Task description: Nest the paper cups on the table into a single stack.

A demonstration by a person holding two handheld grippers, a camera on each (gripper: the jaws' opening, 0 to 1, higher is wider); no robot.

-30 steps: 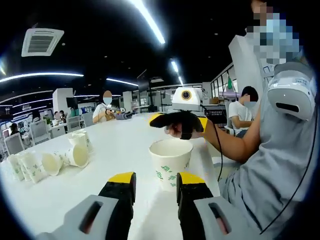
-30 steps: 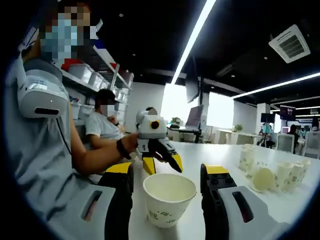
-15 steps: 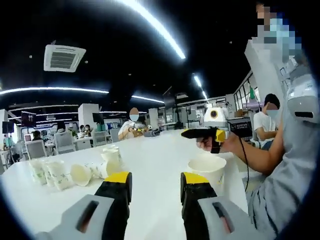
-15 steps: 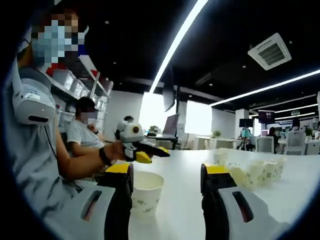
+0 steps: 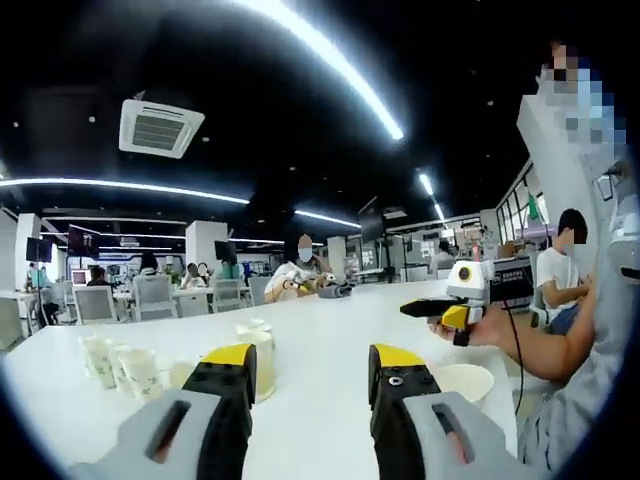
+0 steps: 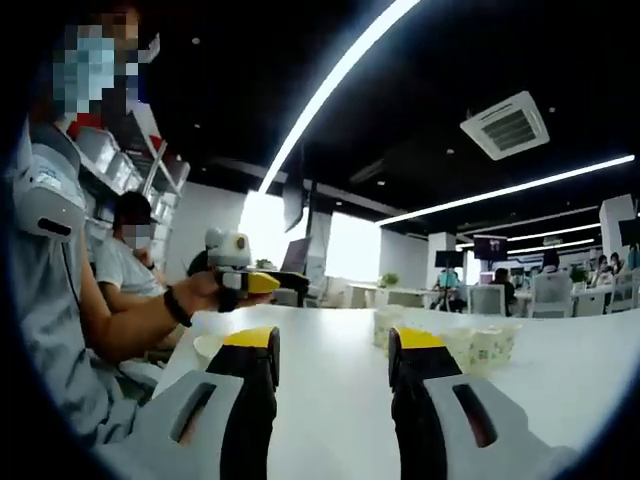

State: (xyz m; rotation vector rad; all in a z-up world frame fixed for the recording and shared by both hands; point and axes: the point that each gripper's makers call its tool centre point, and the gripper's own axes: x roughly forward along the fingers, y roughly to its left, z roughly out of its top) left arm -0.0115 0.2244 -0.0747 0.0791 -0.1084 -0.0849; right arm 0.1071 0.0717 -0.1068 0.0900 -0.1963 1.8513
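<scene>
A lone upright white paper cup (image 5: 470, 381) with green print stands on the white table (image 5: 320, 320), to the right of my left gripper (image 5: 312, 362). That gripper is open with nothing between its jaws. Several more cups (image 5: 115, 365) cluster at the left, some lying down, and one cup (image 5: 263, 352) peeks out behind my left jaw. A hand holds the right gripper (image 5: 445, 306) above the lone cup. In the right gripper view, my right gripper (image 6: 333, 345) is open and empty. The lone cup (image 6: 208, 347) is left of it, the cup cluster (image 6: 470, 340) to the right, and the left gripper (image 6: 238, 281) is hand-held beyond.
The person's forearm (image 5: 520, 335) reaches over the table's near right edge. People sit at desks and chairs (image 5: 155, 292) beyond the far side of the table. A seated person (image 6: 125, 265) is behind the operator's arm.
Both grippers have lifted and drawn apart from the lone cup, which stood between each pair of jaws and now lies off to one side. The views have tipped up and turned toward the cup cluster.
</scene>
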